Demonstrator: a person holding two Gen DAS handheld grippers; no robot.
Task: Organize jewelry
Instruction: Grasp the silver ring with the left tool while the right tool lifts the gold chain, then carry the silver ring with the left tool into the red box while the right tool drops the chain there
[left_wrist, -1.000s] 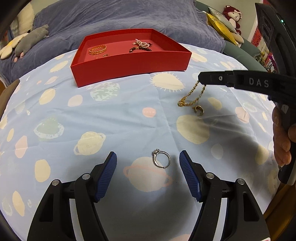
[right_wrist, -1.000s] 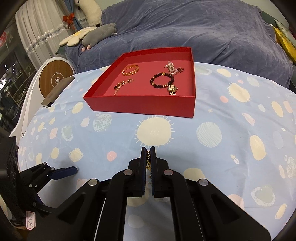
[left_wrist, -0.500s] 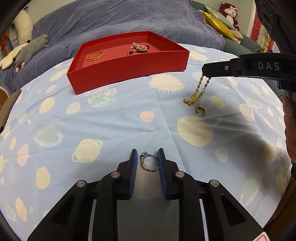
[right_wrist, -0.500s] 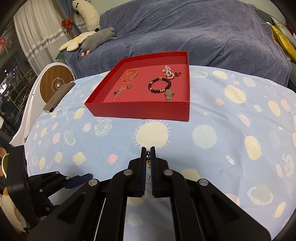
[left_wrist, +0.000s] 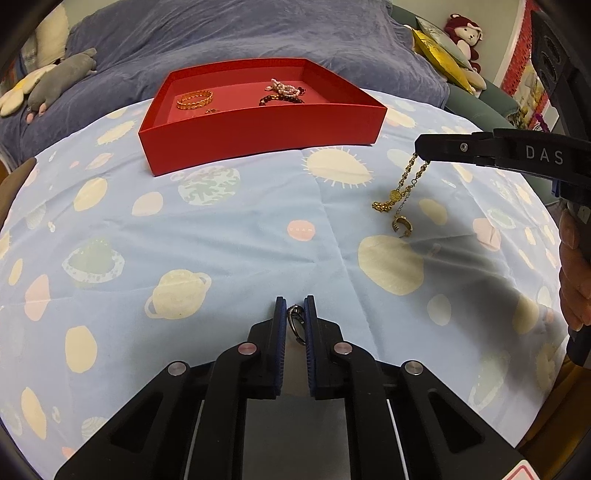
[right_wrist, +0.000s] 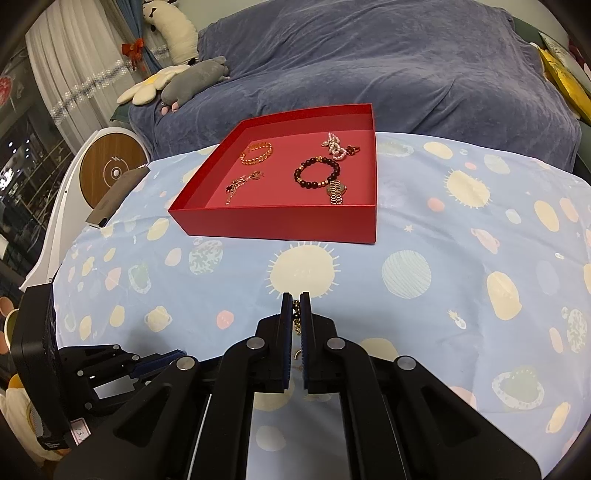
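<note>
Five pieces already lie in the red tray (right_wrist: 280, 221) at upper centre. Left gripper (left_wrist: 294, 306) jaws clench a silver ring (left_wrist: 295, 325) at lower centre; right gripper (right_wrist: 295, 302) jaws grip a gold chain (left_wrist: 402, 188) dangling at mid-right, both still outside the tray.

Both wrist views toward shared tray (left_wrist: 258, 125)

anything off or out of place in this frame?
Nothing damaged or spilled. Only strays from the red tray: a silver ring pinched in the left claw, a gold chain dangling from the right claw.
</note>
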